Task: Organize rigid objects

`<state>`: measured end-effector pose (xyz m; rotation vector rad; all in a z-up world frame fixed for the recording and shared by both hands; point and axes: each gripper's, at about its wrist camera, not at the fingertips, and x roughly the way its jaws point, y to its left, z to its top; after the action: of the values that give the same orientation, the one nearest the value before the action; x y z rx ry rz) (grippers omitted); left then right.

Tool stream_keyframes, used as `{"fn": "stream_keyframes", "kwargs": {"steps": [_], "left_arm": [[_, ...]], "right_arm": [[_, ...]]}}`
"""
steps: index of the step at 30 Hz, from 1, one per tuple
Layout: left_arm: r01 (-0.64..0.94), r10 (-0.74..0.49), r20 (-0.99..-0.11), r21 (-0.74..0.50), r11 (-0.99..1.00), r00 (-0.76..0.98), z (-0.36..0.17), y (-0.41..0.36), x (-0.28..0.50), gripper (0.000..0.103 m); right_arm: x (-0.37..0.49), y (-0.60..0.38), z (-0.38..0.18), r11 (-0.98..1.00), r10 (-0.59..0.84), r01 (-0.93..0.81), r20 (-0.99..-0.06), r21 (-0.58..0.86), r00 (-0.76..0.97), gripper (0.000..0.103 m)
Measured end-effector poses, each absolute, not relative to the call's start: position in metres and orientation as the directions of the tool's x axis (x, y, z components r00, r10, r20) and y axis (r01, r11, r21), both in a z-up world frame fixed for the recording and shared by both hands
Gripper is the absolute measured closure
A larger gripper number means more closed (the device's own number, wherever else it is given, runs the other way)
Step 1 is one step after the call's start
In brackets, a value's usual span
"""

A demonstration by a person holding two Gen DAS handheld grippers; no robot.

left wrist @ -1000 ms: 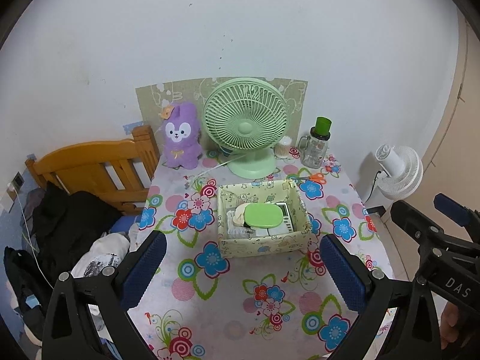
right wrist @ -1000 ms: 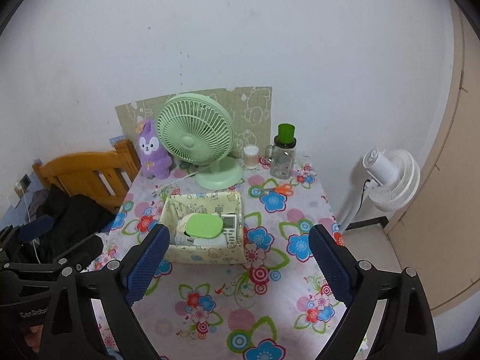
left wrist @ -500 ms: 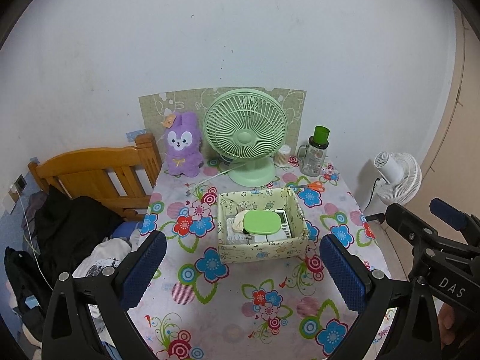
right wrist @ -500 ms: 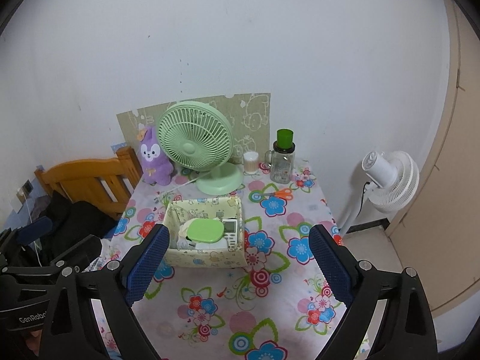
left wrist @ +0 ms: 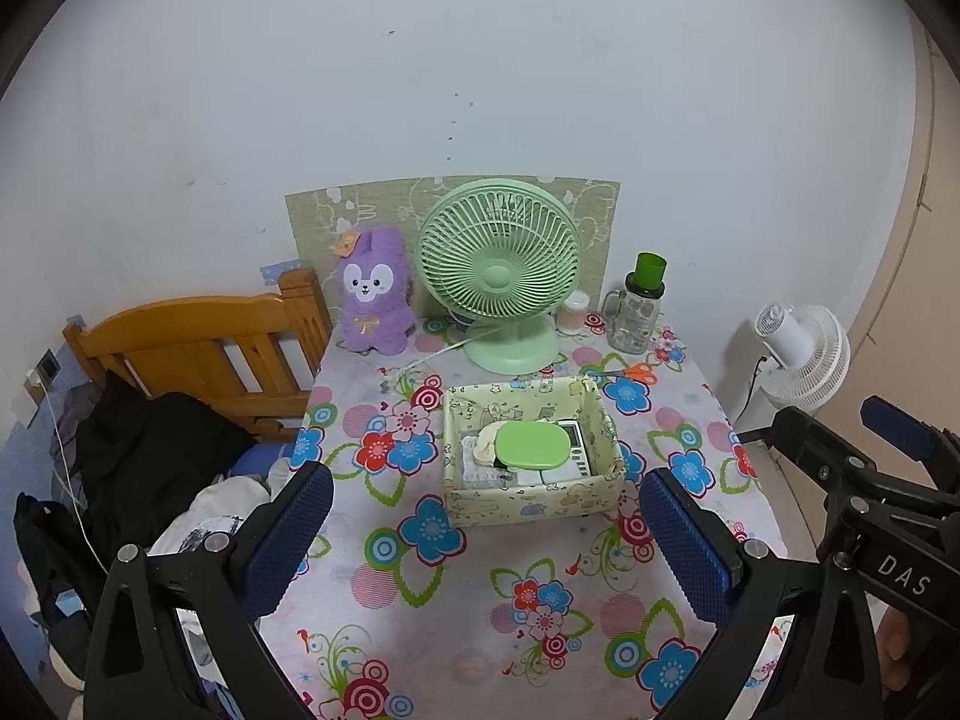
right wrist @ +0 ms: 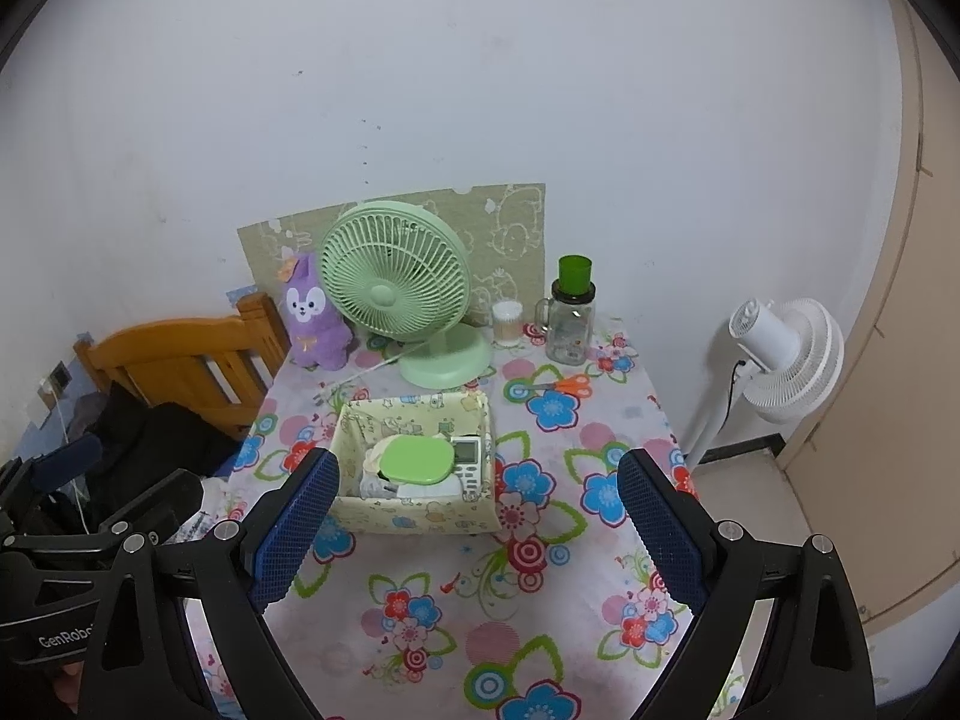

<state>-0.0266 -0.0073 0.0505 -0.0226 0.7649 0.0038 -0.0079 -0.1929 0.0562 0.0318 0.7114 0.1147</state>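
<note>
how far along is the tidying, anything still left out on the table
Done so far: the fabric box already holds a green-lidded container and a remote. In hand: nothing; the left gripper and right gripper are both open and empty, hovering short of the box. Left out: orange scissors, a jar with a green cap and a small cup.

the green lid (left wrist: 531,445) hides most of the box's (left wrist: 534,501) contents; the remote (right wrist: 468,457) shows partly
</note>
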Motion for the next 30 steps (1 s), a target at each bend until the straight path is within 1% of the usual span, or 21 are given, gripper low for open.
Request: {"fn": "stream_keyframes", "kwargs": {"steps": [30], "left_arm": [[-0.008,-0.001,-0.672,-0.010,1.000,0.740,0.061,-0.011,-0.024,0.000]], "right_arm": [[0.004,-0.194,0.064,0.990,0.140,-0.116,-0.654,0.080,0.743,0.007]]}}
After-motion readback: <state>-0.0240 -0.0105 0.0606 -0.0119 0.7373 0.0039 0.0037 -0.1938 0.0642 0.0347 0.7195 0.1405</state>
